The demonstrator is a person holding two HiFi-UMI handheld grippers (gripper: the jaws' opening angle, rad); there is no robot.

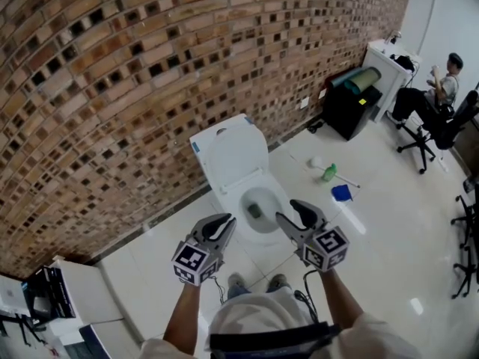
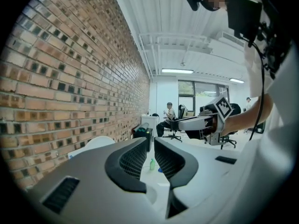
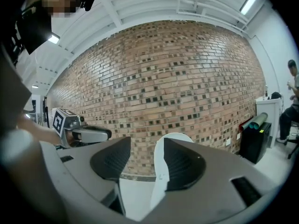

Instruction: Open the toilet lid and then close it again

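White toilet lid point(image 1: 230, 155) is standing raised behind the bowl point(image 1: 263, 223), so you are aiming the right gripper point(image 1: 292, 212), fingers parted and empty, to close it, left gripper point(image 1: 224, 224) idling, fingers closed.

Toilet point(image 1: 232, 200) stands on the floor point(image 1: 389, 230) ahead of and between the left hand-held gripper point(image 1: 223, 226) and right hand-held gripper point(image 1: 290, 215). Lid point(image 1: 236, 155) stands upright behind the bowl, against the brick wall point(image 1: 150, 66). Bottle point(image 1: 329, 173) lies beyond and right of the right hand-held gripper; cabinet point(image 1: 350, 107) stands farther right, by the wall.
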